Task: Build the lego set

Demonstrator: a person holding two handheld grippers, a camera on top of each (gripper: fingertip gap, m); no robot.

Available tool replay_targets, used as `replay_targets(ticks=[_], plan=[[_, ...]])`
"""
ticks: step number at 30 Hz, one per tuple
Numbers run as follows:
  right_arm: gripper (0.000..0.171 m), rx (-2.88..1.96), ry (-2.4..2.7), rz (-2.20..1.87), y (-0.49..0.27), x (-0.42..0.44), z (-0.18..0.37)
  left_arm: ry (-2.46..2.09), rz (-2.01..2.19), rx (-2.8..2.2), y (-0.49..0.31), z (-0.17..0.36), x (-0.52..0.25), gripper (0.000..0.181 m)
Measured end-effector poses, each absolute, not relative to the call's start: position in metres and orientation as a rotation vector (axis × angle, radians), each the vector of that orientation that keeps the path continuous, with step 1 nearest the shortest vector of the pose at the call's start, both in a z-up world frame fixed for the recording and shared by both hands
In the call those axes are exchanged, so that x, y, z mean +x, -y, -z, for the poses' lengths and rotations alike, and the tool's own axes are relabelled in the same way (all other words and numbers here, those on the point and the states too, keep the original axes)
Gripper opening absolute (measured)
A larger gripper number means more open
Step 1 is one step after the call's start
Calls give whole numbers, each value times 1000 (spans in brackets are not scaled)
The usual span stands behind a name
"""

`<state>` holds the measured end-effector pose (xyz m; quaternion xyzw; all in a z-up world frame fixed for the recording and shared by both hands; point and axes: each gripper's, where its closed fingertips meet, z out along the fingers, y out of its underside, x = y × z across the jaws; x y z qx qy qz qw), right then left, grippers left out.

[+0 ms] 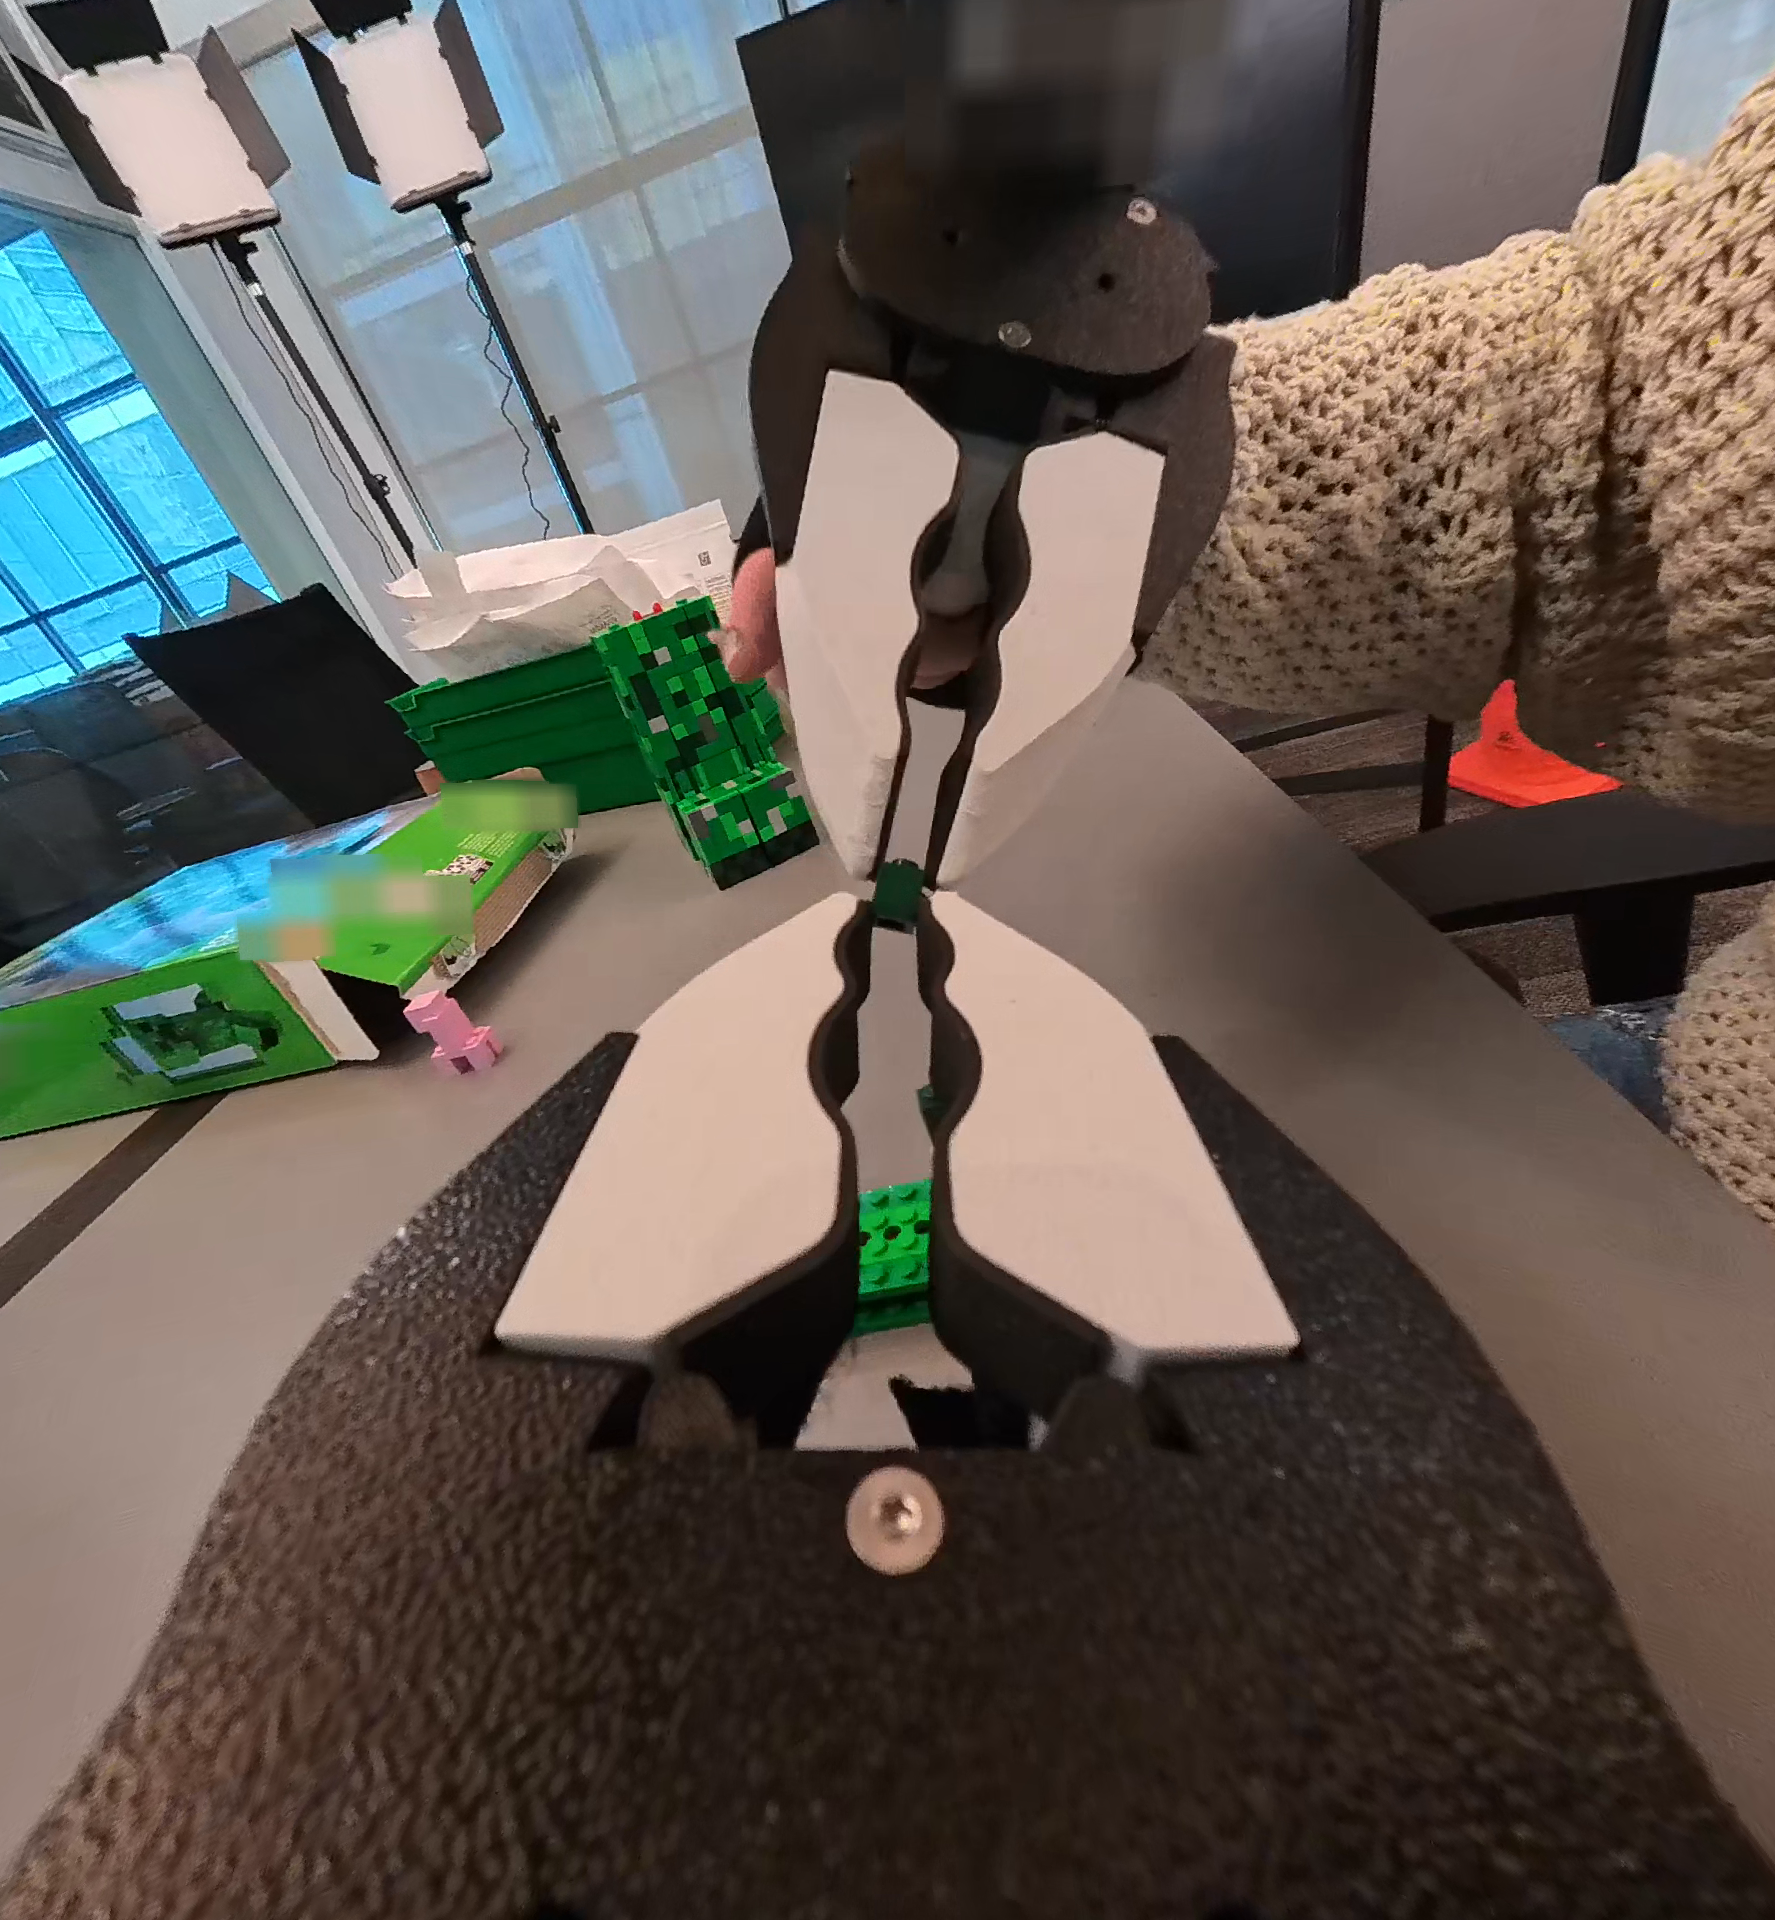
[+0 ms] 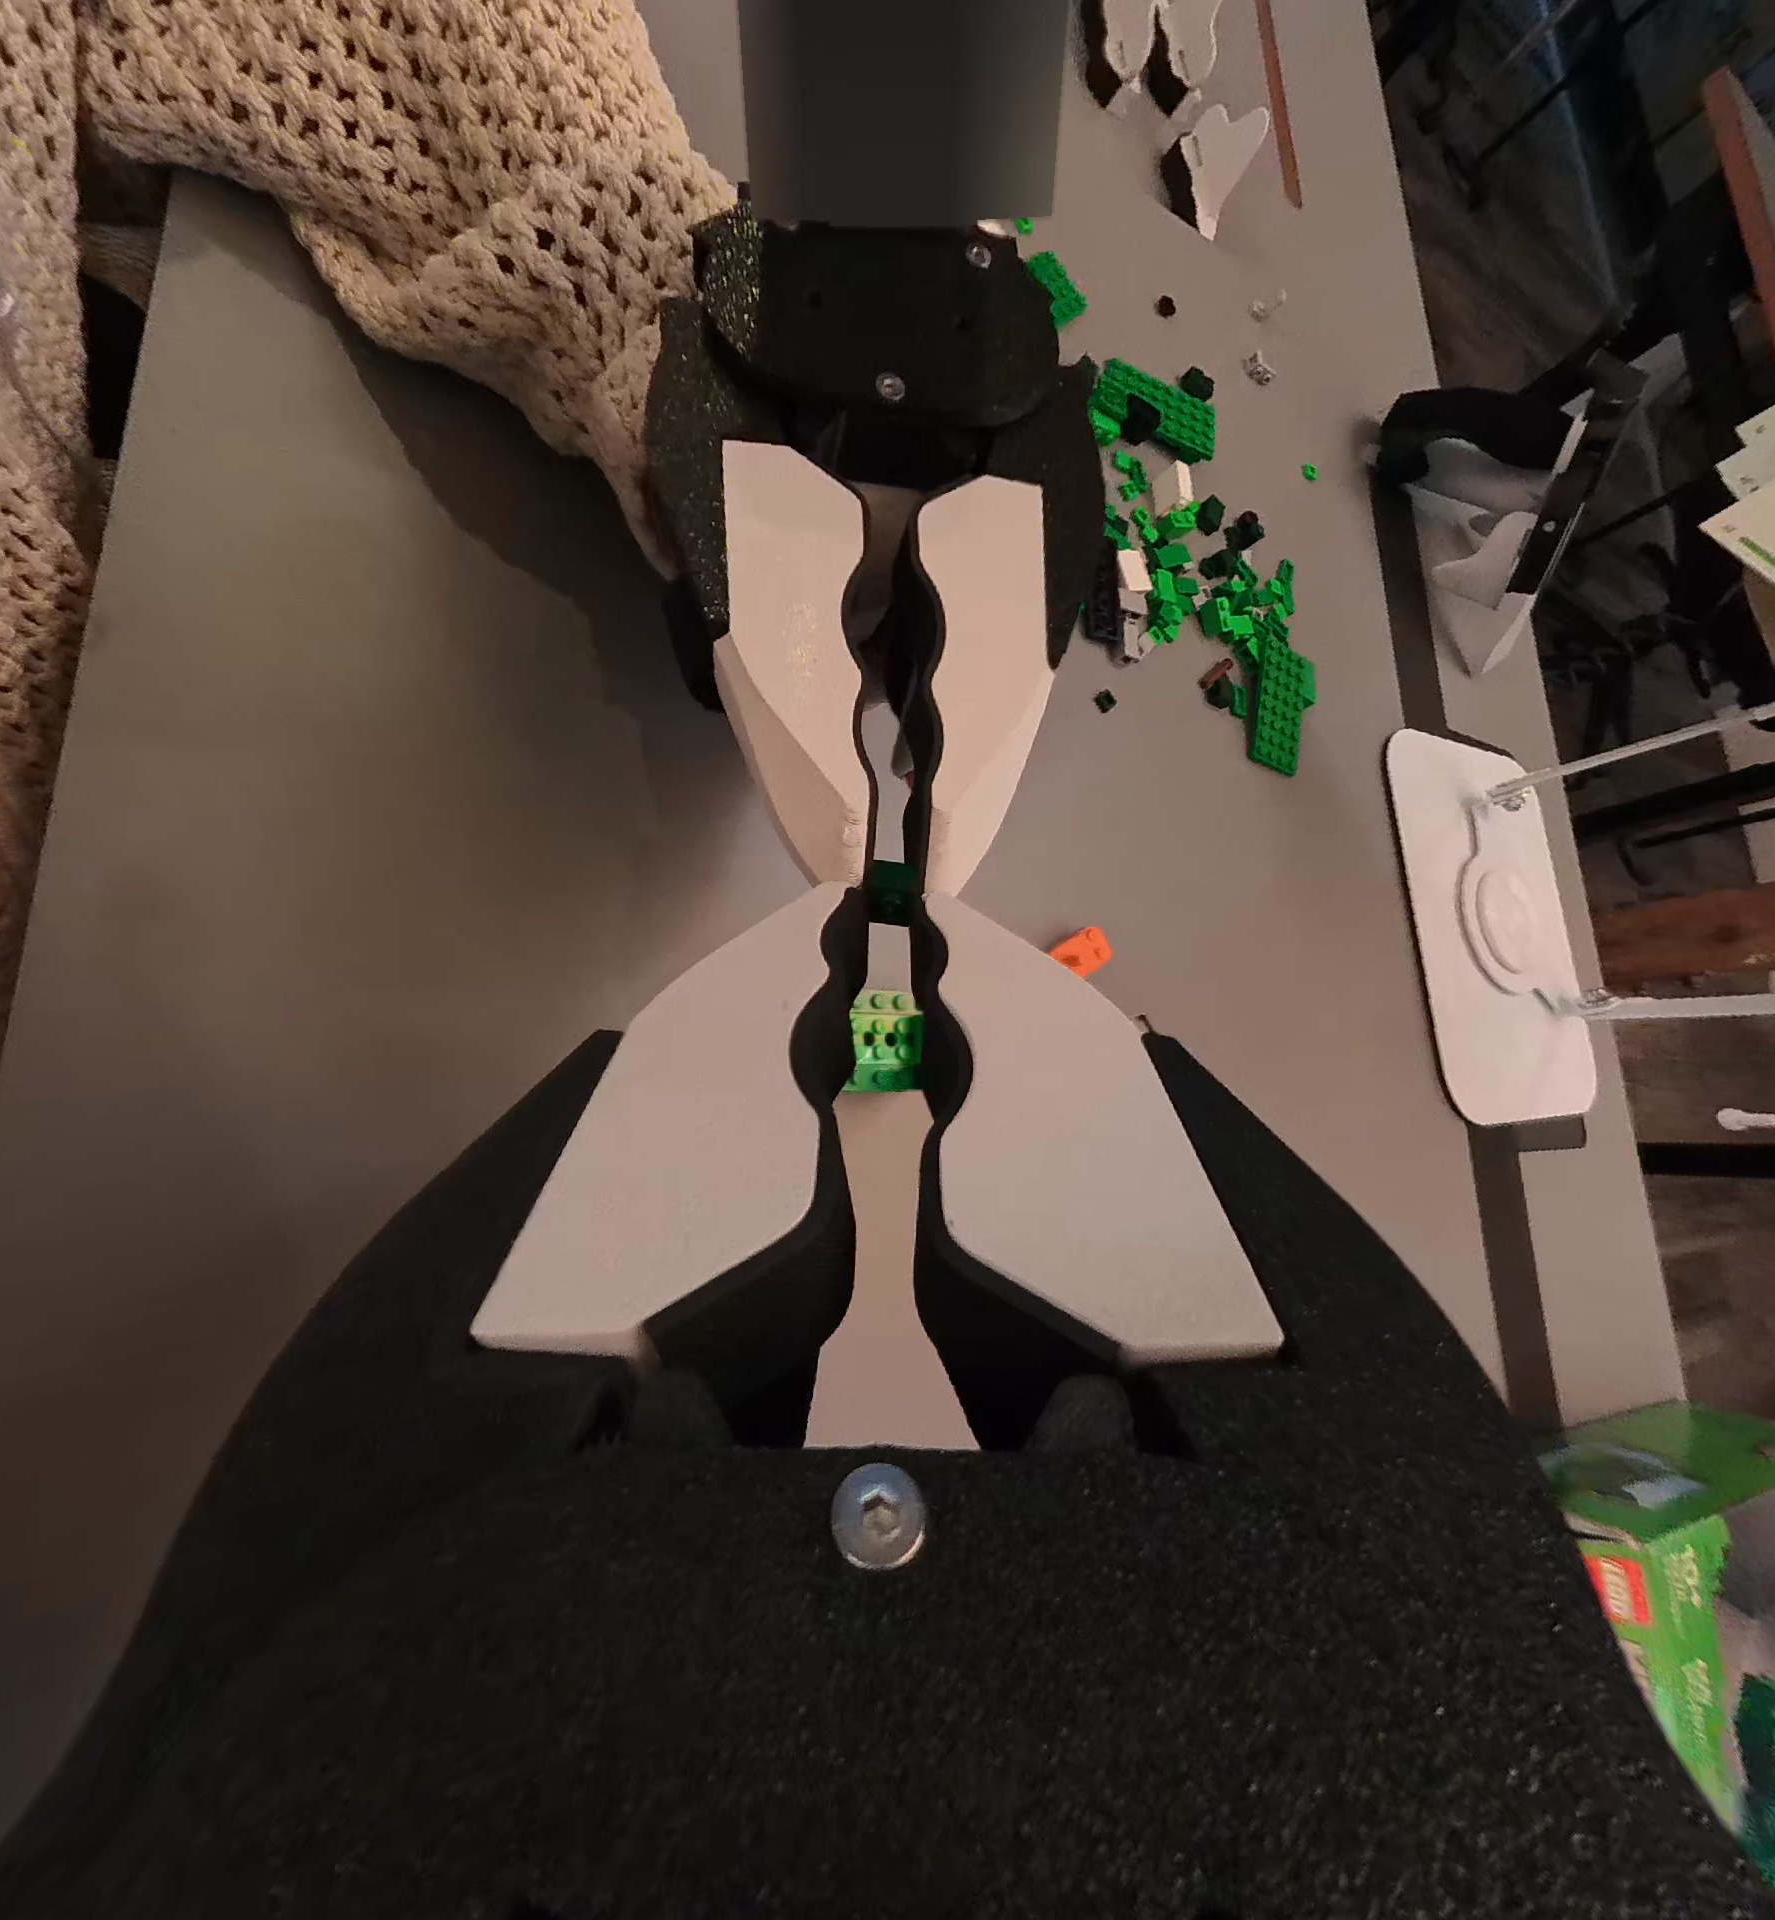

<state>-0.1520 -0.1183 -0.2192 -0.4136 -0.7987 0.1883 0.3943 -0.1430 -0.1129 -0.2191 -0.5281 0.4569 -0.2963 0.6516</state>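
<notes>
My two grippers meet tip to tip above the grey table [image 1: 1226, 1039]. A small dark green brick [image 1: 899, 891] sits pinched where the tips meet. My left gripper [image 1: 897, 916] is closed on its near end. My right gripper [image 1: 902, 871] comes in from above and is closed on its far end. In the right wrist view, the same brick [image 2: 889, 889] sits between my right gripper [image 2: 888, 914] and my left gripper [image 2: 890, 864]. A small bright green brick assembly [image 1: 893, 1257] lies on the table under the fingers, and also shows in the right wrist view [image 2: 885, 1039].
A built green creeper figure [image 1: 717, 727], a green set box [image 1: 187, 987], a pink pig figure [image 1: 452, 1029] and green trays [image 1: 519, 727] stand to the left. A pile of loose green bricks [image 2: 1205, 592], an orange piece [image 2: 1080, 948] and a white stand base [image 2: 1496, 925] lie to the right. The tips of both grippers are at nearly the same place. From the left gripper's tips to the orange piece [image 2: 1080, 948] is close to 15 cm.
</notes>
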Motion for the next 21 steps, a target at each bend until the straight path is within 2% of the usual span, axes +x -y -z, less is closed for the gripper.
replay_targets(ticks=[2, 3, 6, 8, 9, 12, 16, 21], plan=[[7, -1072, 2030, -492, 118, -151, 219, -1053, 676, -1206, 113, 220, -142, 8], [7, -1089, 2034, -477, 115, -150, 220, -1080, 659, -1234, 111, 224, -142, 17], [7, -1163, 2075, -468, 109, -144, 227, -1204, 495, -1498, 88, 269, -149, 84], [7, -1231, 2132, -459, 108, -142, 236, -1265, 457, -1699, 80, 303, -154, 110], [7, -1245, 2155, -446, 108, -142, 240, -1289, 452, -1763, 80, 314, -155, 112], [7, -1254, 2212, -407, 108, -144, 248, -1338, 408, -1820, 81, 326, -156, 102], [7, -1258, 2238, -411, 109, -147, 251, -1322, 421, -1835, 76, 327, -155, 79], [7, -1289, 2302, -373, 107, -145, 265, -1291, 521, -1940, 73, 333, -151, 72]])
